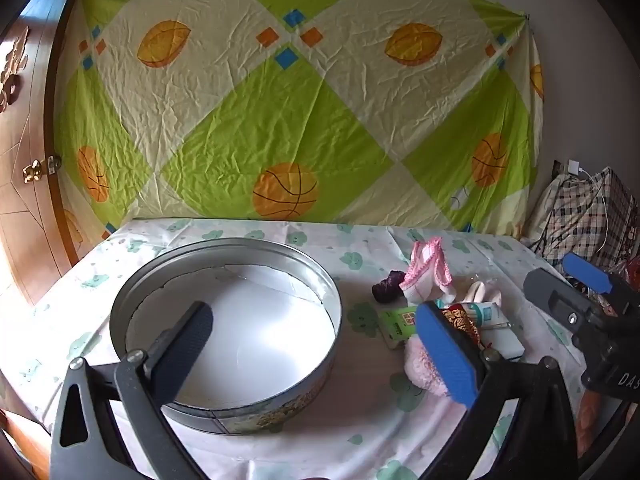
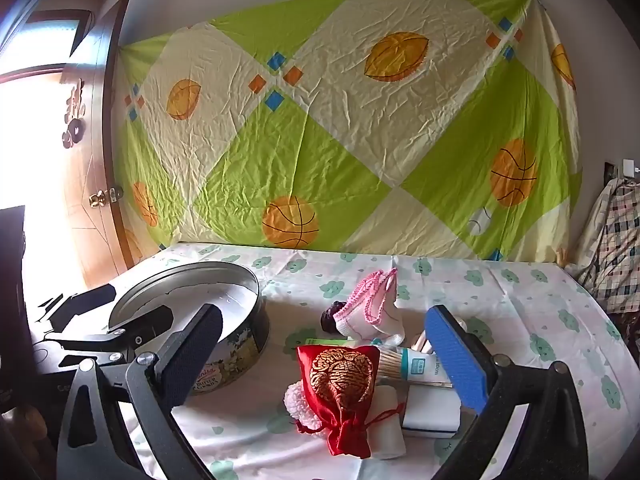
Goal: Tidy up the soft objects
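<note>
Right wrist view: your right tongs (image 2: 322, 364) stand spread as wide as they go, nothing between the pads, pointing slightly down over the tabletop (image 2: 520, 292). Directly between the two fingers, and close in front, lies the red pouch (image 2: 344, 384) with gold embroidery and a drawstring. It rests on top of a fluffy pink item (image 2: 294, 400) and a white folded cloth (image 2: 390, 420). Just beyond the pouch, toward the blue finger, sit a bundle of sticks in a wrapper (image 2: 404, 364) and a white block (image 2: 432, 412); farther ahead, a pink-trimmed knit sock (image 2: 372, 312) and a small dark purple item (image 2: 330, 314).

Left wrist view: your left tongs (image 1: 316, 344) are likewise fully spread and empty, framing the round tin (image 1: 224, 320). The tin holds none of the soft things; only a white lining shows inside.

Judgement: the sorting has not started; this is the approach to the first pick. The pouch looks the natural first target. Next move calls for lowering the right tongs around it, closing gently on the body rather than the drawstring, and keeping clear of the cloth beneath, then carrying it left to the tin.
</note>
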Available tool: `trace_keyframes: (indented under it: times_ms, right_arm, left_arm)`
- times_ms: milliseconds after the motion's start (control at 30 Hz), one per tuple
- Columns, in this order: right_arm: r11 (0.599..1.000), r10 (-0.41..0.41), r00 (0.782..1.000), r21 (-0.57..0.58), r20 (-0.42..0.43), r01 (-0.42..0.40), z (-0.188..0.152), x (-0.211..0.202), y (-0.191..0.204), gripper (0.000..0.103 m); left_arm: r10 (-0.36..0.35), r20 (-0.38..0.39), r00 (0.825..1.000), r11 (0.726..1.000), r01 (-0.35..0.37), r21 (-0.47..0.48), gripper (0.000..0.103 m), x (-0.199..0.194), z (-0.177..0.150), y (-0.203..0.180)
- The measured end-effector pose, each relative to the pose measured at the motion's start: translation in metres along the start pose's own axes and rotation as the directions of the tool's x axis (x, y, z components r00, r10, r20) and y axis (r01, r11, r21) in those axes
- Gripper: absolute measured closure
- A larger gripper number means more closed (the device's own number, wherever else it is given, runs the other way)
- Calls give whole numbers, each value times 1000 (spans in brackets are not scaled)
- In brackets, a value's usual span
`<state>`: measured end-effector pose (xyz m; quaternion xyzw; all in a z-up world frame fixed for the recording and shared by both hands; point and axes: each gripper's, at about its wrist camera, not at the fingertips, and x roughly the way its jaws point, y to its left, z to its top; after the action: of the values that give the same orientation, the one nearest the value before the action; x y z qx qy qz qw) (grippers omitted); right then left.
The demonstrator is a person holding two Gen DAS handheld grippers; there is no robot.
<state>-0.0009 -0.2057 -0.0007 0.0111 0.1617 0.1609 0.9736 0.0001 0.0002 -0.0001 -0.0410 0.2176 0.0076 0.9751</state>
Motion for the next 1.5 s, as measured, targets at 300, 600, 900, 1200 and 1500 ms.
trace_keyframes:
  times_ms: [300,600,900,1200,1500]
  right_arm:
    - [1000,3,1000,3,-14,-3,0,0,1,1]
    - [1000,7,1000,5,-16,-7,-7,3,1,1]
    - [1000,13,1000,11,-21,-13,-10,4,1,1]
    - [1000,19,999,16,-26,-19,-13,7,2,1]
    - [1000,20,999,17,-29,-20,-12,7,0,1]
  left_arm:
    - [-1,0,1000,1000,1,-2,0,0,0,1]
    - [7,3,1000,1000,-7,-3,0,0,-4,2]
    - [10,4,1000,1000,-10,-1,0,0,-2,4]
    - [15,6,1000,1000,-15,0,0,-2,-1,3]
    - [15,7,1000,1000,-15,1,0,-2,-1,4]
